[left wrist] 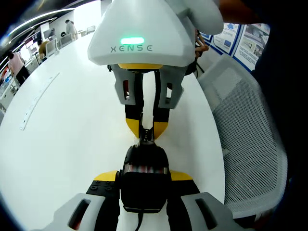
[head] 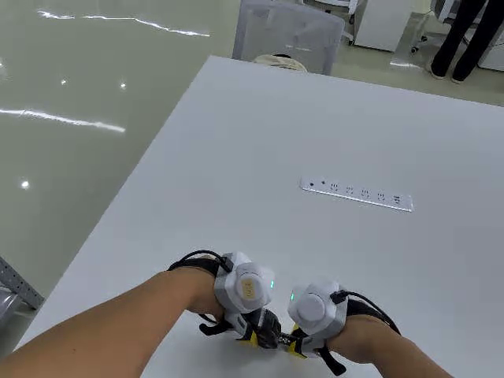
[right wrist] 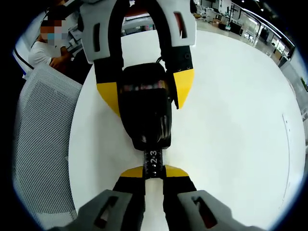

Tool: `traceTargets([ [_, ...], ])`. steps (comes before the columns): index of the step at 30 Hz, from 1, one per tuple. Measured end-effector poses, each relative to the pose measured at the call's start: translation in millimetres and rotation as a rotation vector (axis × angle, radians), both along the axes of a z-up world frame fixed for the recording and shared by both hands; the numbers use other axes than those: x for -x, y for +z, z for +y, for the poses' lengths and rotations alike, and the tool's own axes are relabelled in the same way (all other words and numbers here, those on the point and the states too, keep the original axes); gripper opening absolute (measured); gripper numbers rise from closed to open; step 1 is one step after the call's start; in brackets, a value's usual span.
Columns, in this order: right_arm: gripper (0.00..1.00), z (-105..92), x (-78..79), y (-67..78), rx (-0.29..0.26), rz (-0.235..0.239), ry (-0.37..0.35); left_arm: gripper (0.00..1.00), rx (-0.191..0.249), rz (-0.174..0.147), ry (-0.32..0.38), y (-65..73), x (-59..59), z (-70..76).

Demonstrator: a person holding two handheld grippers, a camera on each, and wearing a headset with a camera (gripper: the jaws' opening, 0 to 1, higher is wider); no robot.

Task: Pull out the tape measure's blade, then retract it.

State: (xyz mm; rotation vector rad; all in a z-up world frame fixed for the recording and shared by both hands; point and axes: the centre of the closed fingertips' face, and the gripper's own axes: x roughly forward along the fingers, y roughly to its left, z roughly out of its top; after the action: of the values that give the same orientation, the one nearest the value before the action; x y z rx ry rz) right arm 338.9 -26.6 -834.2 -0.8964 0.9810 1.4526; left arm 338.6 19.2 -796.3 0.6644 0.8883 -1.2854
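Observation:
The black tape measure (left wrist: 144, 185) sits between the yellow tips of my left gripper (left wrist: 144, 175), which is shut on its case. In the right gripper view the case (right wrist: 147, 115) hangs in the left gripper (right wrist: 146, 91). A short length of blade (right wrist: 153, 161) with printed numbers runs out of it into my right gripper (right wrist: 154, 172), which is shut on it. From the left gripper view, the right gripper (left wrist: 147, 127) pinches the blade tip just ahead of the case. In the head view both grippers meet low over the white table (head: 315, 134), left gripper (head: 252, 331) beside right gripper (head: 295, 345).
A flat socket strip (head: 356, 194) is set into the table further out. A grey mesh chair (head: 290, 35) stands at the far edge, and another mesh chair (left wrist: 250, 134) is close to the near edge. A person's legs (head: 468, 39) show at the back right.

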Motion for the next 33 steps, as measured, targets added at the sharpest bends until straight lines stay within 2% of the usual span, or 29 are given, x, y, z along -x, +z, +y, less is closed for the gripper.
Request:
traceTargets([
  [8, 0.12, -7.2, -0.1, 2.6, -0.001, 0.0, -0.005, 0.34, -0.011, -0.005, -0.006, -0.4, 0.6, 0.5],
  [33, 0.12, -23.5, -3.2, 2.2, 0.006, 0.004, -0.015, 0.34, 0.004, -0.002, 0.015, -0.8, -2.3, -1.0],
])
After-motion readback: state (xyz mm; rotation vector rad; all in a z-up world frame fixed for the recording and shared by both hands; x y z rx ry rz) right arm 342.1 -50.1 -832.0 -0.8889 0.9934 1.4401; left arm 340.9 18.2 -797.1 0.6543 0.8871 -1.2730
